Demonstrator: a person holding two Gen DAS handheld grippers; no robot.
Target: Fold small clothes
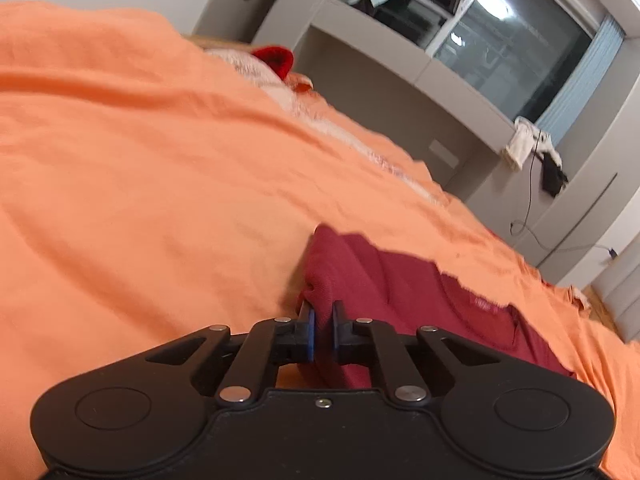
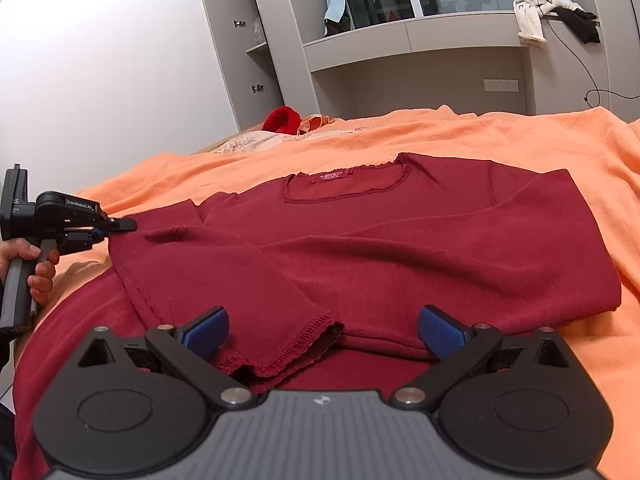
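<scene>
1. A dark red long-sleeved top [image 2: 400,248] lies flat on the orange bedspread [image 2: 520,136], neckline toward 12 o'clock in the right wrist view, with both sleeves folded across the chest.
2. The left tongs [image 1: 322,320] are clamped on a bunched fold of that top at its side edge; cloth fills the narrow gap between the blue pads, and motion blur softens the fabric there.
3. From the right wrist view, the same tongs [image 2: 120,226] sit at 9 o'clock, their tips at the edge of the sleeve fold; a hand [image 2: 28,268] grips the handle, cut off by the frame edge.
4. The right tongs [image 2: 322,332] stand wide apart above the top's hem at 6 o'clock, pressing on nothing; a sleeve cuff [image 2: 304,344] lies between them.
5. The hem's nearest part is hidden under the right tool's body.
6. At 11 o'clock, a bright red item [image 2: 282,119] rests on a pale patterned cloth [image 2: 248,142]; what it is I cannot tell.
7. White and black garments [image 2: 552,12] hang off a grey shelf [image 2: 412,46] at 1 o'clock.
</scene>
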